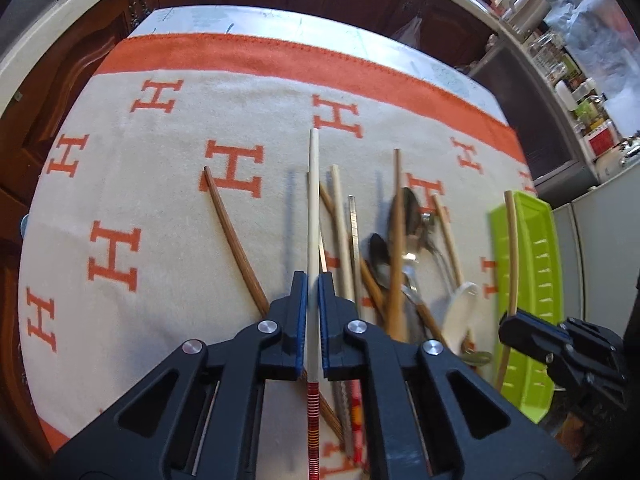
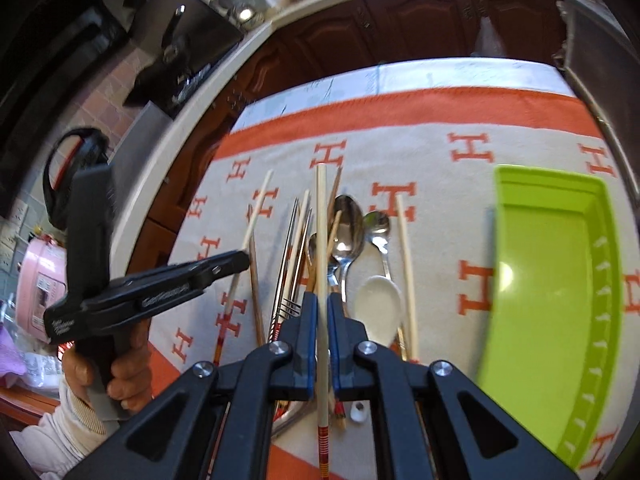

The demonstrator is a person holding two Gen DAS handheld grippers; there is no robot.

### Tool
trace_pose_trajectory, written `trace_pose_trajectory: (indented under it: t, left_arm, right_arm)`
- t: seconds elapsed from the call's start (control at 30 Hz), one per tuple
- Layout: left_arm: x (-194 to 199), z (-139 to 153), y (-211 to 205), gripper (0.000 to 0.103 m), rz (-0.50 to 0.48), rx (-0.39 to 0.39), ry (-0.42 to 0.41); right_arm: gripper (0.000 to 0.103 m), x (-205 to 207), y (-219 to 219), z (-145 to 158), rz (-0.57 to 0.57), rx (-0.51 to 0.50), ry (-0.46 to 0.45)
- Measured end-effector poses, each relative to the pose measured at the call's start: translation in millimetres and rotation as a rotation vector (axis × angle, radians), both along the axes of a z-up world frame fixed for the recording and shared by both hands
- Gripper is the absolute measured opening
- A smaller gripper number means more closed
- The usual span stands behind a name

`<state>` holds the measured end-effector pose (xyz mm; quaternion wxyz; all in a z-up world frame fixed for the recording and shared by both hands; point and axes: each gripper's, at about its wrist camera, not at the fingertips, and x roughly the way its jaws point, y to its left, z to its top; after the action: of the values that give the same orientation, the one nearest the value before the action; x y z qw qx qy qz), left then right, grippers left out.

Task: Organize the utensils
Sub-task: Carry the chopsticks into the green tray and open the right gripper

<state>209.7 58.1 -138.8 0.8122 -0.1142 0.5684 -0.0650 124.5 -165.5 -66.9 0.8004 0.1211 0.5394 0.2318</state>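
Note:
My left gripper (image 1: 313, 285) is shut on a cream chopstick (image 1: 313, 200) with a red-striped end, lifted above the cloth. In the right wrist view that same left gripper (image 2: 242, 258) shows from the side, held by a hand (image 2: 128, 364). My right gripper (image 2: 322, 301) is shut on a second cream chopstick (image 2: 321, 220) with a red-striped end. Seen from the left wrist, the right gripper (image 1: 516, 320) hangs over the lime green tray (image 1: 538, 264). A pile of chopsticks, metal spoons (image 2: 347, 224), a fork and a white ceramic spoon (image 2: 378, 306) lies on the cloth between the grippers.
A cream cloth with orange H marks (image 1: 140, 200) covers the table. A lone brown chopstick (image 1: 234, 240) lies left of the pile. The green tray (image 2: 552, 280) sits at the right of the cloth. Dark wooden cabinets and a cluttered counter stand beyond the table.

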Motion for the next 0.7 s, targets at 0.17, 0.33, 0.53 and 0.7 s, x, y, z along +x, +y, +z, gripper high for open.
trace_pose_trajectory:
  t: [0.17, 0.33, 0.53, 0.7]
  left_arm:
    - [-29, 39, -22, 0.003, -0.049, -0.043, -0.053]
    - [-53, 72, -71, 0.003, -0.131, -0.091, -0.085]
    - [-59, 82, -151, 0.003, -0.217, -0.134, -0.063]
    - [-57, 70, -204, 0.003, -0.249, -0.140, -0.031]
  right_arm:
    - [0.005, -16, -38, 12, -0.079, 0.017, -0.009]
    - [0.005, -25, -81, 13, -0.180, -0.002, 0.002]
    - [0.005, -24, -120, 10, -0.258, -0.057, 0.007]
    - [0.005, -18, -141, -3, -0.276, -0.100, 0.032]
